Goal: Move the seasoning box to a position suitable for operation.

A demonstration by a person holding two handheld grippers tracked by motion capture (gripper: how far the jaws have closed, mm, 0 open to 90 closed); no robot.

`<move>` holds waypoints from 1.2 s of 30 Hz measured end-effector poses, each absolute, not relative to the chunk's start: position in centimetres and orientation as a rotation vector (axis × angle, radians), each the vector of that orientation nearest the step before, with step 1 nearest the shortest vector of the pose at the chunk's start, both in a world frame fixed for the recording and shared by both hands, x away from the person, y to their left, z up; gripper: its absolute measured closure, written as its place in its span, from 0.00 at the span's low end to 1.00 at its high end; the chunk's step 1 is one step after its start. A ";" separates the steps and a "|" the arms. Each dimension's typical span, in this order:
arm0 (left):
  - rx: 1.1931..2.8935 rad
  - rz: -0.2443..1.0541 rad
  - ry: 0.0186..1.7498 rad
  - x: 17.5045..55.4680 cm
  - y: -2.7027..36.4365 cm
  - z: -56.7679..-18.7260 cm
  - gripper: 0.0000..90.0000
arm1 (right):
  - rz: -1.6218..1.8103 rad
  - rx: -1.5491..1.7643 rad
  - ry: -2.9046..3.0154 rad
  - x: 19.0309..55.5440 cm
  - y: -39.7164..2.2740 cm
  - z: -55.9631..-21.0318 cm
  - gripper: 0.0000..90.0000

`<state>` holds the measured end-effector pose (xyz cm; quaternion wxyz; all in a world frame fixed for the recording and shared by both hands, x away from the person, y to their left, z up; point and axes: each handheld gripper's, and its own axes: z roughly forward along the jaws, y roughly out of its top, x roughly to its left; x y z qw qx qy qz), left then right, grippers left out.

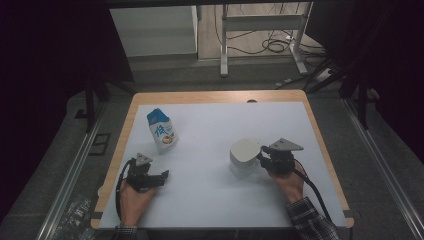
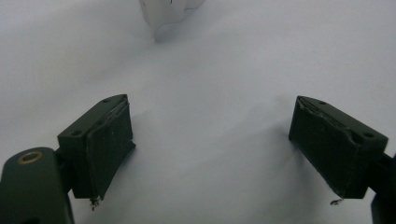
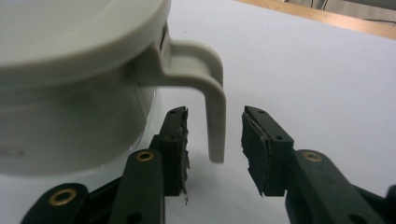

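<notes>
Right gripper (image 3: 215,140) stands open around the lidded jug's handle (image 3: 215,109), pads clear, on the white table cover (image 1: 215,190); left gripper (image 1: 159,176), open, near a milk carton (image 1: 162,131).

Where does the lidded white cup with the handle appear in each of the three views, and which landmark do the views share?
High view: the cup stands right of centre on the white table cover, just left of the right gripper.
Left gripper view: the cup is not in it.
Right gripper view: the cup sits upper left, its handle hanging between the open pads without touching them.
Shared landmark: the white table cover.
</notes>
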<state>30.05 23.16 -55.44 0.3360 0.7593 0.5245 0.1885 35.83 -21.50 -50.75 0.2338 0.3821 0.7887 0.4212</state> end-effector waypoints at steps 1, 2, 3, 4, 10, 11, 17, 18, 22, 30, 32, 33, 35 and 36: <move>1.980 0.492 1.368 30.1 23.2 -55.4 0.14 | 1.156 1.049 2.166 35.8 -21.5 -50.8 0.66; 1.982 0.487 1.364 30.1 23.2 -55.4 0.14 | 1.148 1.053 2.161 35.6 -21.9 -50.8 0.65; 1.982 0.488 1.364 30.1 23.2 -55.4 0.14 | 1.148 1.053 2.161 35.6 -21.9 -50.8 0.65; 1.973 0.501 1.367 30.0 23.3 -55.4 0.16 | 1.154 1.066 2.159 35.5 -22.4 -50.7 0.62; 1.930 0.488 1.312 30.2 23.9 -54.7 0.28 | 1.141 1.100 2.165 35.2 -23.7 -50.4 0.56; 1.926 0.498 1.309 30.3 23.9 -54.5 0.29 | 1.134 1.103 2.161 35.1 -23.9 -50.4 0.55; 1.880 0.505 1.282 31.3 25.0 -52.7 0.32 | 1.116 1.127 2.155 34.4 -25.1 -50.7 0.49; 1.859 0.510 1.273 31.7 25.4 -52.1 0.33 | 1.113 1.132 2.160 34.3 -25.3 -50.7 0.47; 1.844 0.509 1.254 32.4 26.0 -51.2 0.37 | 1.118 1.152 2.171 34.1 -25.5 -51.0 0.45; 1.815 0.510 1.207 34.4 26.8 -48.9 0.44 | 1.092 1.160 2.201 33.5 -26.1 -51.5 0.41; 1.813 0.507 1.198 34.9 26.9 -48.6 0.47 | 1.090 1.164 2.206 33.4 -26.1 -51.6 0.41; 1.813 0.507 1.198 34.9 26.9 -48.6 0.48 | 1.090 1.164 2.206 33.4 -26.1 -51.6 0.41; 1.815 0.506 1.185 35.3 26.8 -48.2 0.50 | 1.086 1.167 2.210 33.4 -26.2 -51.7 0.41; 1.821 0.516 1.176 35.6 26.7 -47.8 0.54 | 1.081 1.167 2.216 33.3 -26.2 -51.8 0.41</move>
